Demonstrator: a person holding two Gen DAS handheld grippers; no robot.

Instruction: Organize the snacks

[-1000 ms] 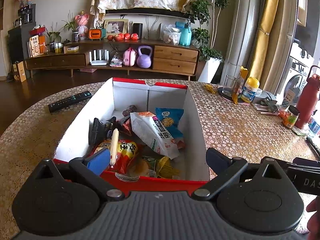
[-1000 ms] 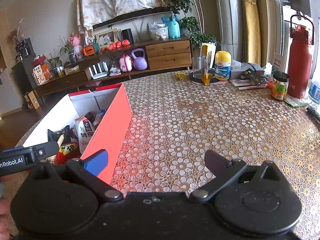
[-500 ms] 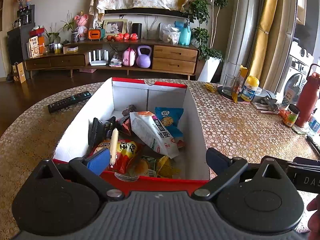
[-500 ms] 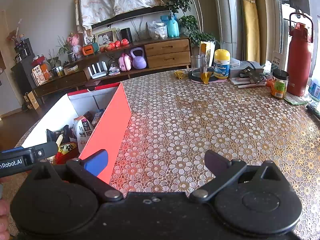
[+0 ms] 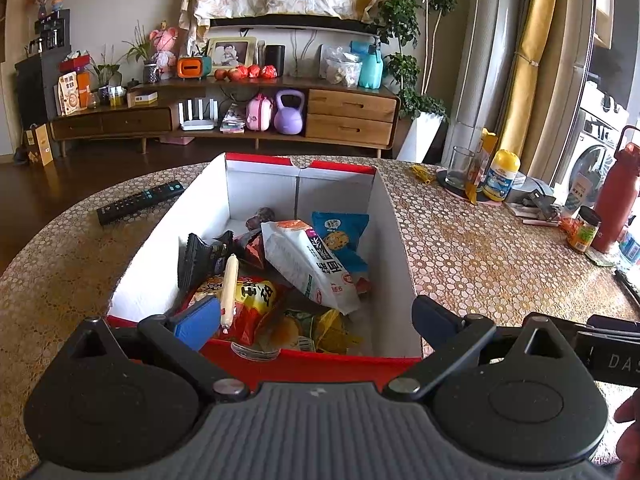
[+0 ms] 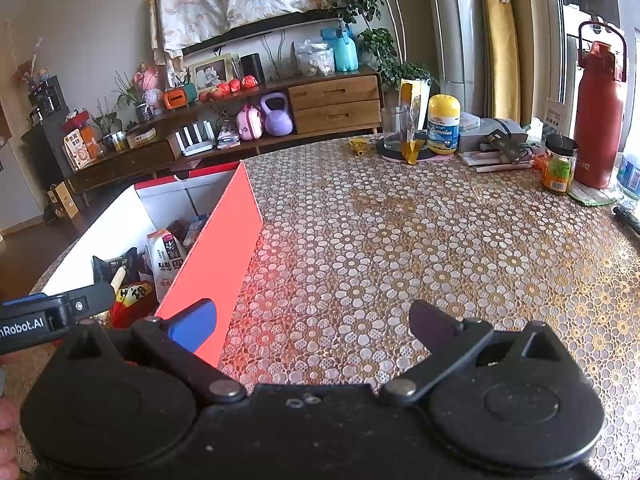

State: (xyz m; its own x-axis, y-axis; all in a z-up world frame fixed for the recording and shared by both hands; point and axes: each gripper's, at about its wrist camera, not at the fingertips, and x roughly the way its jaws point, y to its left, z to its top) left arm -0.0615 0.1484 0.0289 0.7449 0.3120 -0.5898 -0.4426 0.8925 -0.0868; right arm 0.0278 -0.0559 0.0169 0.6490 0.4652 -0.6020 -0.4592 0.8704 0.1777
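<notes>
A red cardboard box [image 5: 394, 240] with white inner walls stands on the table and holds several snack packs: a white bag [image 5: 308, 266], a blue cookie pack [image 5: 340, 232], a red-yellow bag [image 5: 252, 300] and a pale sausage stick [image 5: 230, 284]. My left gripper [image 5: 316, 316] hovers open just before the box's near edge, nothing between its fingers. In the right wrist view the box [image 6: 224, 248] is at the left, and my right gripper [image 6: 316, 320] is open over bare tablecloth beside the box's red side.
A black remote [image 5: 140, 202] lies left of the box. At the table's far right stand a glass [image 6: 394, 128], a yellow-lidded bottle [image 6: 443, 124], a small jar [image 6: 559, 164], a red flask [image 6: 600, 112] and papers. Floral tablecloth [image 6: 400, 240] stretches between them.
Both views have shifted only slightly; the right gripper's view has edged a little toward the box. The snacks and both open grippers look the same.
</notes>
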